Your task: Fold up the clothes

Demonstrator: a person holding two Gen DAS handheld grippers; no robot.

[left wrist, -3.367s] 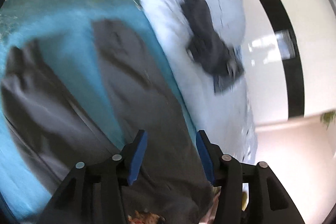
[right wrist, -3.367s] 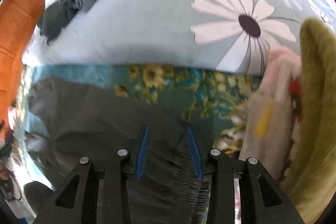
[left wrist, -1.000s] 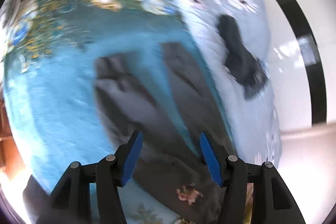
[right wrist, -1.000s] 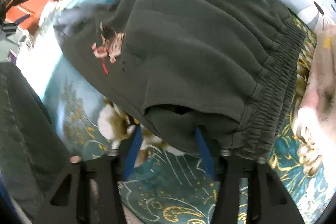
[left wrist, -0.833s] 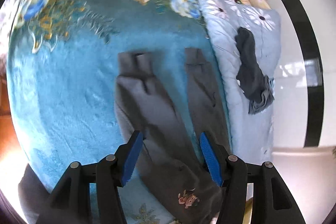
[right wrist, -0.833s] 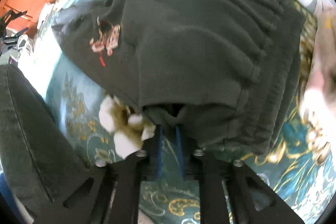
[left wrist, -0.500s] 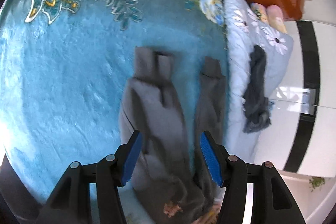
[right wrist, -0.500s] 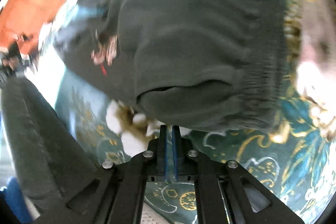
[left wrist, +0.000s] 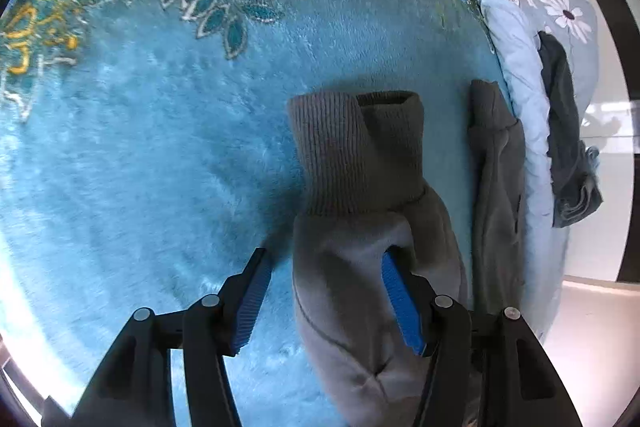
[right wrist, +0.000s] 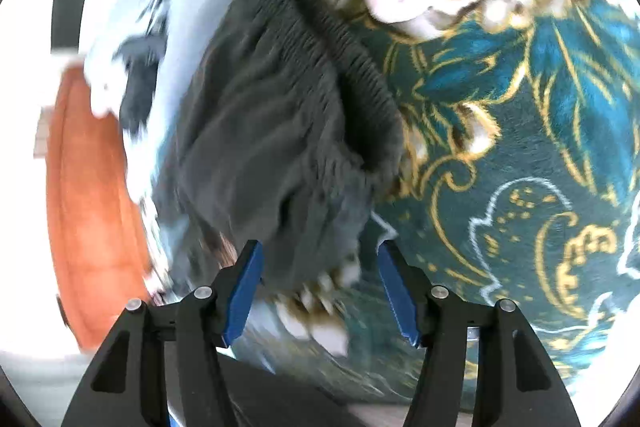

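The grey sweatpants [left wrist: 360,239] lie flat on the teal floral blanket [left wrist: 140,155], legs apart.

**Left gripper.** The left gripper [left wrist: 326,301] is low over one trouser leg, jaws apart and not clamped. Its inner pad rests on the fabric; its outer pad [left wrist: 252,301] stands over bare blanket just beside the leg's edge. The ribbed ankle cuff [left wrist: 352,155] lies directly ahead of the fingertips. The second trouser leg [left wrist: 496,195] lies beyond the inner pad, against the pale daisy-print quilt [left wrist: 516,39].

**Right gripper.** The right gripper [right wrist: 318,291] has its jaws opening. The hem of the gathered waistband [right wrist: 352,67] end reaches between them, but neither pad presses on it.

**Procedure, as judged from this position:**
1. Straddle the leg's outer edge, so that both layers enter the jaws.
2. Close on the fleece just behind the cuff, not on the blanket pile.
3. Take the waistband corner with the right gripper before lifting, so that the garment moves as one sheet.

**Limits of view:**
- The right view is motion-blurred; the exact waistband edge is uncertain.
- The left view cuts off the waist end below the fingers.
- Whether the cuff is doubled over cannot be told.
- A dark garment [left wrist: 568,147] lies on the quilt; its type is unreadable.
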